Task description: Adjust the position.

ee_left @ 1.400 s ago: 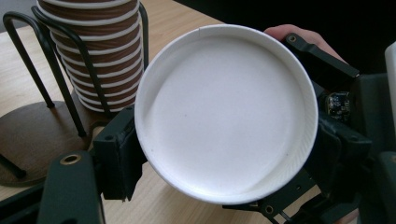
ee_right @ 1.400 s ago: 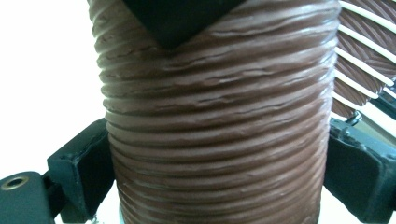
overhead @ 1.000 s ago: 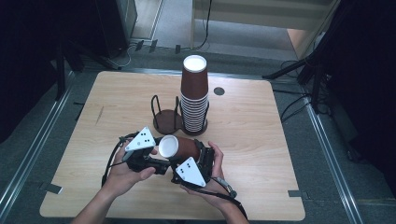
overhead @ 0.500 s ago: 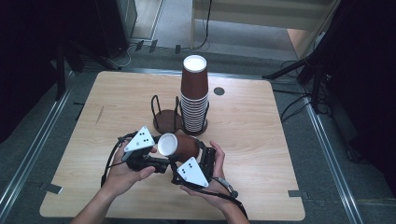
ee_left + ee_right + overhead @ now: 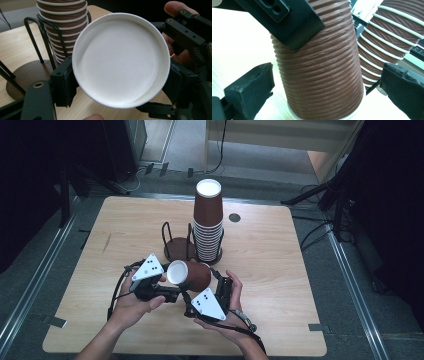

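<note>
Little is changing since the earlier frames: both hands are staying at the near middle of the table (image 5: 280, 250), and the loose cup (image 5: 191, 275) is tipping only slightly, its white open mouth turning a touch more toward the person.

Nearest the person, the right gripper (image 5: 220, 292) is sitting in the right hand at the cup's closed end. In the right gripper view its two black jaws are standing apart on either side of the ribbed brown wall (image 5: 319, 72), with light showing between each pad and the cup, so this gripper is released.

Just to the left, the left gripper (image 5: 167, 292) is reaching in from the left hand. It is clenched on the cup's rim: in the left gripper view one jaw is pressing against the left edge of the white mouth (image 5: 120, 60), and in the right gripper view a black jaw of it is lying across the upper wall. The cup is hanging on its side just above the table, between the two grippers.

Farther back, a round wire cup holder (image 5: 177, 245) is standing on the wood, and touching its right side a tall stack of brown cups (image 5: 208, 227) is rising.
</note>
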`<state>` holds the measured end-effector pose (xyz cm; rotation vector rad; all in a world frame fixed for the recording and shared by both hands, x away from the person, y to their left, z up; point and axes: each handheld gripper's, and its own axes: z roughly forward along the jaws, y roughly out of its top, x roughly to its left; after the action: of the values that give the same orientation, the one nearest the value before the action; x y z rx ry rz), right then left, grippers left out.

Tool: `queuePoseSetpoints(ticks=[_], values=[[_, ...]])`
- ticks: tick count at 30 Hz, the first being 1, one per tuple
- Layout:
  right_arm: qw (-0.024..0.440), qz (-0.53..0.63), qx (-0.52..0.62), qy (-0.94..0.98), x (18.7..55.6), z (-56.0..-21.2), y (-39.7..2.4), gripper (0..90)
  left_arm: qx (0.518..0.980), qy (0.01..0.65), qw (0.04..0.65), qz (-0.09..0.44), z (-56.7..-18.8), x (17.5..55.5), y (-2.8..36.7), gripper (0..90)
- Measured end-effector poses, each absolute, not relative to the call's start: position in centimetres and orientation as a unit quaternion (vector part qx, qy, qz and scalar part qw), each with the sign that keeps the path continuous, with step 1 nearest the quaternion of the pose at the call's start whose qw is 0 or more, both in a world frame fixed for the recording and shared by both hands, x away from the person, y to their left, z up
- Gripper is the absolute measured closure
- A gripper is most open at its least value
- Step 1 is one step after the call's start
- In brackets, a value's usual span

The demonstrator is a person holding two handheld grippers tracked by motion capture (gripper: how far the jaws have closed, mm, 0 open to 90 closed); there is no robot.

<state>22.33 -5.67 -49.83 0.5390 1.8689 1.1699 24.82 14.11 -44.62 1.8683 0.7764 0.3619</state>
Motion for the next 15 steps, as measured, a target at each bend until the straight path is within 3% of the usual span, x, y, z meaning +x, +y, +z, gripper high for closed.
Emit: queuePoseSetpoints(ticks=[15], values=[[0.424, 0.471, 0.226, 0.74, 22.47, -49.42, -6.27, 0.0, 0.759, 0.338, 0.527, 0.179, -44.31, 24.99, 15.02, 23.9]])
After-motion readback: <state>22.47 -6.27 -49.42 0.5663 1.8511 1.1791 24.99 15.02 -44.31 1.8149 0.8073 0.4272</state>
